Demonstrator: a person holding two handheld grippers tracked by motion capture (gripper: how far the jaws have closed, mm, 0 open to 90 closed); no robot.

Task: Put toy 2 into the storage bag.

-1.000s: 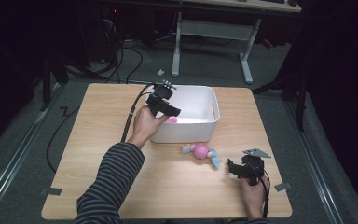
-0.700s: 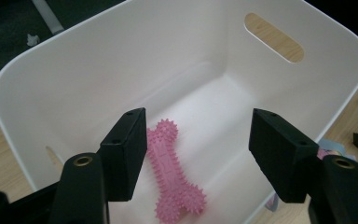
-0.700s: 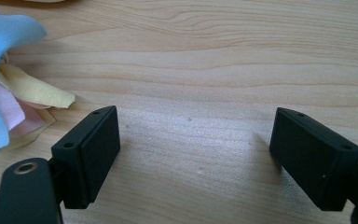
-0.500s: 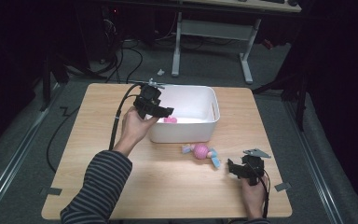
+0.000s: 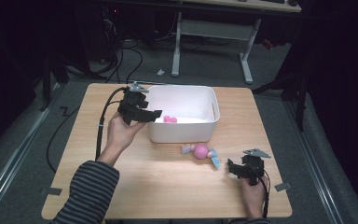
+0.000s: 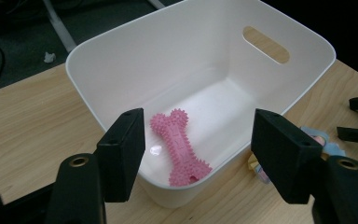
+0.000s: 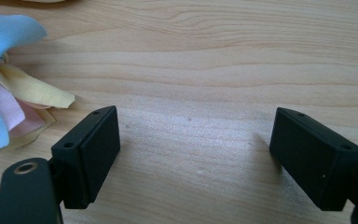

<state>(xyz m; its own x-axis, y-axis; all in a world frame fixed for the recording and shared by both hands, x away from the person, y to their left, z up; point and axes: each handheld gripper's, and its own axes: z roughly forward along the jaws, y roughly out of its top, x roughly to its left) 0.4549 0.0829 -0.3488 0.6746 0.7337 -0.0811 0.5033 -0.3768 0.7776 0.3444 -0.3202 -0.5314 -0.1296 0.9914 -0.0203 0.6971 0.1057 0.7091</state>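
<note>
Where the wooden table (image 5: 135, 182) meets its left side, a person's striped sleeve (image 5: 91, 189) leads up to the left hand (image 5: 121, 133), which holds the left gripper (image 5: 153, 114) just over the near left rim of the white tub (image 5: 204, 133). Its jaws stand wide apart with nothing between them, and in the left gripper view they frame the tub's near corner from above. Inside the tub, lying flat on the floor close to that near wall, is a pink spiked bone toy (image 6: 179, 147), which shows as a small pink spot through the tub's opening in the high view (image 5: 169, 119). The tub has an oval handle slot (image 6: 265, 44) in its far wall. Just in front of the tub, on the bare table, lies a soft toy (image 5: 201, 151) with a pink round middle and pale blue and yellow fabric ends, apart from both grippers. To its right, near the table's front right corner, the right hand (image 5: 254, 196) holds the right gripper (image 5: 229, 168) low over the wood, its jaws pointing toward the soft toy and also spread wide and empty. In the right gripper view, the toy's blue, yellow and pink fabric (image 7: 9, 84) lies just beyond the left-hand jaw, not between the two.
</note>
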